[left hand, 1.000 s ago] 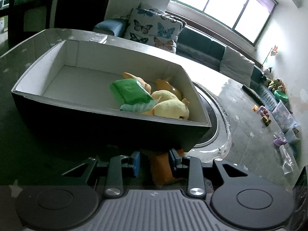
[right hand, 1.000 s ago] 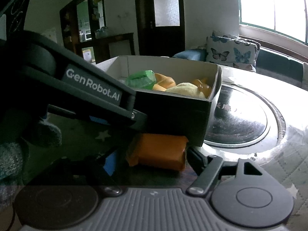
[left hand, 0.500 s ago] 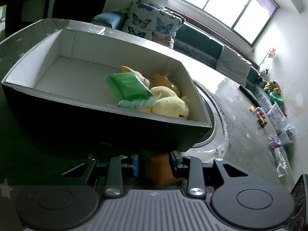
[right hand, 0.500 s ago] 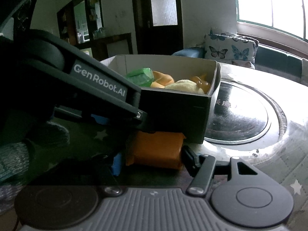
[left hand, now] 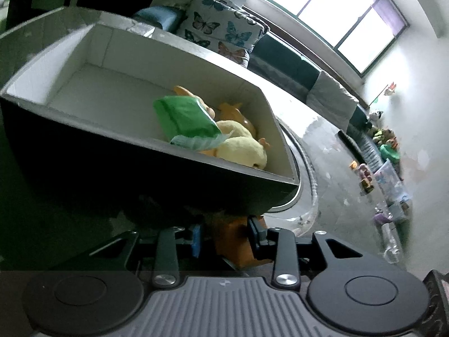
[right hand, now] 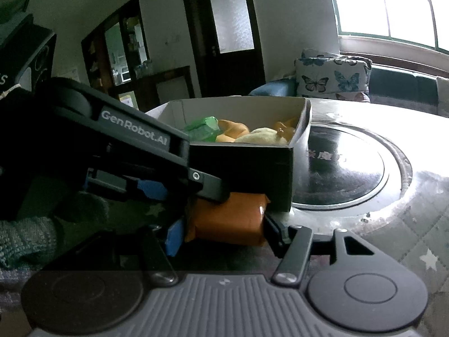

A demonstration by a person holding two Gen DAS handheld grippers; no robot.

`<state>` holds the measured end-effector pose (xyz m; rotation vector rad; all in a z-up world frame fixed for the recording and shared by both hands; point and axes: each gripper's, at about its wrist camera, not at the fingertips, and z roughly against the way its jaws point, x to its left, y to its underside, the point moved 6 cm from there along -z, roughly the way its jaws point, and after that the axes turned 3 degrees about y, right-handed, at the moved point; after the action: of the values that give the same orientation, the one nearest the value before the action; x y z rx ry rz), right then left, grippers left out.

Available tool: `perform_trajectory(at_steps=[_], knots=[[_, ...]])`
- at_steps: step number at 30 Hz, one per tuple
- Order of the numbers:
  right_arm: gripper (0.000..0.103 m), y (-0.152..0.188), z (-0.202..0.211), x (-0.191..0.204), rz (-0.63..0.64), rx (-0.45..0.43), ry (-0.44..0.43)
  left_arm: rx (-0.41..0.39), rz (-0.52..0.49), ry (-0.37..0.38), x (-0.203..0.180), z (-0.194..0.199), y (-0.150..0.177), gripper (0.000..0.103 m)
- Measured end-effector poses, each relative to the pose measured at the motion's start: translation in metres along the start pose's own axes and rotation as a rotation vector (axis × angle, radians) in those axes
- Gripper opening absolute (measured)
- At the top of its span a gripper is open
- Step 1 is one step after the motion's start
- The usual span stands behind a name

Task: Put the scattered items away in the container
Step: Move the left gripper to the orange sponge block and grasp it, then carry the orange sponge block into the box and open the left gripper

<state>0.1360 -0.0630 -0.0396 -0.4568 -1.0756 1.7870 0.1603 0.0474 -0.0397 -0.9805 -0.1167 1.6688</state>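
Observation:
A black box with a white inside (left hand: pixel 118 84) (right hand: pixel 241 165) holds a green packet (left hand: pixel 185 118) (right hand: pixel 203 126), a yellow plush duck (left hand: pixel 241 148) (right hand: pixel 263 134) and orange plush toys. An orange packet (left hand: pixel 235 238) (right hand: pixel 227 221) lies on the table against the box's near wall. My left gripper (left hand: pixel 226 237) (right hand: pixel 196 188) is shut on the orange packet's narrow sides. My right gripper (right hand: pixel 221 231) has its jaws around the same packet's long ends, touching it.
A round dark glass turntable (right hand: pixel 345 171) sits in the table right of the box. A sofa with butterfly cushions (right hand: pixel 331 78) stands behind. Toys and plastic tubs (left hand: pixel 387 168) lie on the floor by the far wall.
Both grippers have moved in closer to the orange packet. The right jaws have narrowed onto its ends. The box looms larger and more tilted in the left wrist view.

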Motion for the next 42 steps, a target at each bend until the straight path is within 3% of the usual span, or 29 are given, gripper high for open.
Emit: perform_trajectory(at_steps=[11, 15, 21, 32, 42], knots=[[0.059, 0.006, -0.002, -0.004, -0.024, 0.021, -0.006, 0.071, 0.084, 0.063, 0.008, -0.015, 0.009, 0.039], [0.059, 0.005, 0.002, -0.003, -0.021, 0.015, -0.006, 0.067, 0.112, 0.084, 0.009, -0.012, 0.007, 0.037], [0.059, -0.004, 0.017, 0.002, 0.009, -0.024, -0.003, 0.032, 0.071, 0.103, -0.003, 0.007, 0.001, 0.035], [0.059, -0.060, 0.023, 0.008, 0.060, -0.134, -0.005, -0.097, -0.043, 0.100, -0.032, 0.035, -0.054, 0.032], [0.059, -0.097, -0.025, 0.002, 0.016, -0.111, -0.003, -0.114, -0.053, 0.033, -0.024, 0.010, -0.094, 0.030]])
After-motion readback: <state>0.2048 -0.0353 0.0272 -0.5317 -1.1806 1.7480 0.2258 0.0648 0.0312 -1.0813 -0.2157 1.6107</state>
